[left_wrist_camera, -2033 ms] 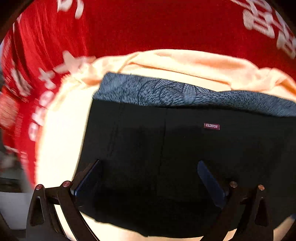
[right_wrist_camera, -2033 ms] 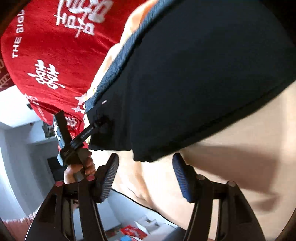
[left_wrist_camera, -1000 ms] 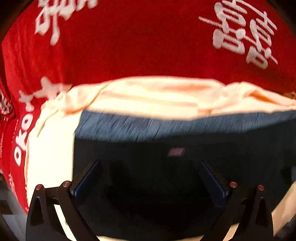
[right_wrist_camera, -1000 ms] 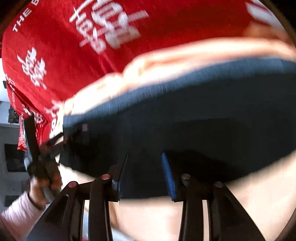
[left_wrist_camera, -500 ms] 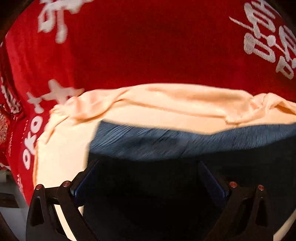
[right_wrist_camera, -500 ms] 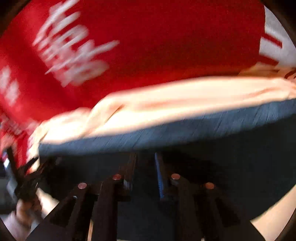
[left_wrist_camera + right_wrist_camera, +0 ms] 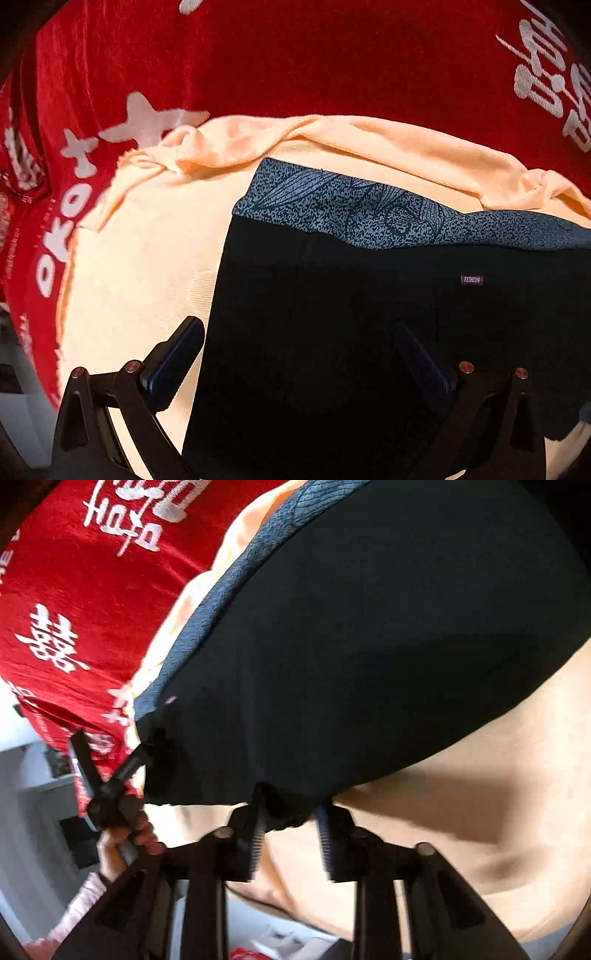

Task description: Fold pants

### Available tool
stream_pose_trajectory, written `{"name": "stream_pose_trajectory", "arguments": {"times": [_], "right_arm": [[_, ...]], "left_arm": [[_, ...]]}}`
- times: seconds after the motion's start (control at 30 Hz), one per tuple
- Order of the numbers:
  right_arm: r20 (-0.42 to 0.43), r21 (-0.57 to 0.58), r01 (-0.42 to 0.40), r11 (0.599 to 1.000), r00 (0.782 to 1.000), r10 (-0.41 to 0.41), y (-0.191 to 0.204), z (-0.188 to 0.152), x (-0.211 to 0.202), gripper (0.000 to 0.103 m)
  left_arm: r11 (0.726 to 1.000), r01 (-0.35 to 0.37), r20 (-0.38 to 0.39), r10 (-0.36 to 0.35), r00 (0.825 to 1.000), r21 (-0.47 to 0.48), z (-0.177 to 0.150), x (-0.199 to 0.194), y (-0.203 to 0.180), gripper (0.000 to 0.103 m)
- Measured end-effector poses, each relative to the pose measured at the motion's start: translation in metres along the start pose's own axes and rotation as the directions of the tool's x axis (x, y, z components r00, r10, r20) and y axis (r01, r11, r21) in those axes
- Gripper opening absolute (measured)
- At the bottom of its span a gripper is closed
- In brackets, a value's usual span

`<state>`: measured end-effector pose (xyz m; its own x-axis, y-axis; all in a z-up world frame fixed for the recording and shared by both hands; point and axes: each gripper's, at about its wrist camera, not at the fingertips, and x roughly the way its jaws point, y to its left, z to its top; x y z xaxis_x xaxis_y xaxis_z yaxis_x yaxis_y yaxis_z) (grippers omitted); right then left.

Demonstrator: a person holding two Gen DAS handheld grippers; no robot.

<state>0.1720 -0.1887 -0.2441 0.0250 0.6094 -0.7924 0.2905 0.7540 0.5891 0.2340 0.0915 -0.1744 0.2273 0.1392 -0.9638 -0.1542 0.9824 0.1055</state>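
Two black two-finger grippers work over black fabric pants [image 7: 351,350] with a speckled blue-grey waistband [image 7: 369,218], lying on a peach cloth [image 7: 140,266] spread over a red blanket with white lettering [image 7: 295,55]. Left gripper [image 7: 299,354] hovers with jaws spread wide, one finger on each side of the pants' edge, gripping nothing. Right gripper [image 7: 290,834] pinches a bunched fold at the pants' near hem
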Motion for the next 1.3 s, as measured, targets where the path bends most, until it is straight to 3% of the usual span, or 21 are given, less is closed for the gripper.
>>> {"name": "stream_pose_trajectory", "arguments": {"times": [0.1,0.2,0.27,0.4,0.47,0.5,0.53,0.57,0.63,0.8,0.9,1.03,1.3], "right_arm": [[-0.037,0.053,0.004,0.999,0.999,-0.002,-0.009,-0.011,-0.004,0.026],[-0.018,-0.031,0.063,0.998,0.998,-0.063,-0.003,-0.013,-0.026,0.031],[0.038,-0.119,0.139,0.983,0.990,-0.135,0.005,-0.007,-0.044,0.047],[0.184,-0.241,0.278,0.930,0.954,-0.237,0.022,0.027,-0.066,0.055],[0.209,-0.242,0.320,0.916,0.939,-0.273,0.019,0.050,-0.059,0.072],[0.177,-0.231,0.333,0.914,0.938,-0.297,0.011,0.058,-0.051,0.076],[0.133,-0.202,0.331,0.922,0.942,-0.309,0.001,0.064,-0.042,0.076],[0.144,-0.181,0.307,0.934,0.948,-0.284,-0.003,0.065,-0.045,0.076],[0.148,-0.166,0.272,0.948,0.957,-0.249,-0.004,0.062,-0.058,0.076],[0.117,-0.123,0.234,0.965,0.969,-0.220,-0.021,0.043,-0.085,0.076],[0.124,-0.086,0.250,0.964,0.963,-0.238,-0.034,0.033,-0.102,0.076],[0.157,-0.032,0.258,0.965,0.955,-0.250,-0.062,0.026,-0.131,0.076],[0.202,0.074,0.252,0.965,0.944,-0.262,-0.124,0.027,-0.182,0.076]], "left_arm": [[0.998,0.029,-0.041,-0.032,0.999,-0.055,-0.006,0.008,0.009,0.103],[0.998,-0.017,-0.058,0.014,0.998,-0.060,0.000,-0.003,0.007,0.103],[0.999,-0.022,-0.020,0.022,1.000,-0.028,0.006,-0.016,-0.002,0.103],[0.999,-0.035,0.052,0.034,0.998,0.012,0.023,-0.031,-0.029,0.103],[0.997,-0.072,0.047,0.071,0.996,0.007,0.034,-0.023,-0.036,0.103],[0.996,-0.095,0.011,0.094,0.995,0.005,0.032,-0.015,-0.040,0.103],[0.992,-0.124,-0.027,0.124,0.992,-0.002,0.035,0.000,-0.033,0.103],[0.989,-0.150,-0.062,0.149,0.987,-0.016,0.029,0.004,-0.037,0.103],[0.992,-0.116,-0.058,0.113,0.992,-0.056,0.023,-0.005,-0.040,0.103],[0.996,-0.084,-0.076,0.085,0.993,0.013,0.000,-0.031,-0.073,0.103],[0.999,-0.029,-0.079,0.032,0.996,0.037,-0.016,-0.062,-0.118,0.103],[0.997,0.027,-0.091,-0.021,0.996,0.069,-0.019,-0.071,-0.153,0.103],[0.989,0.046,-0.097,-0.033,0.995,0.139,-0.023,-0.085,-0.224,0.103]]}}
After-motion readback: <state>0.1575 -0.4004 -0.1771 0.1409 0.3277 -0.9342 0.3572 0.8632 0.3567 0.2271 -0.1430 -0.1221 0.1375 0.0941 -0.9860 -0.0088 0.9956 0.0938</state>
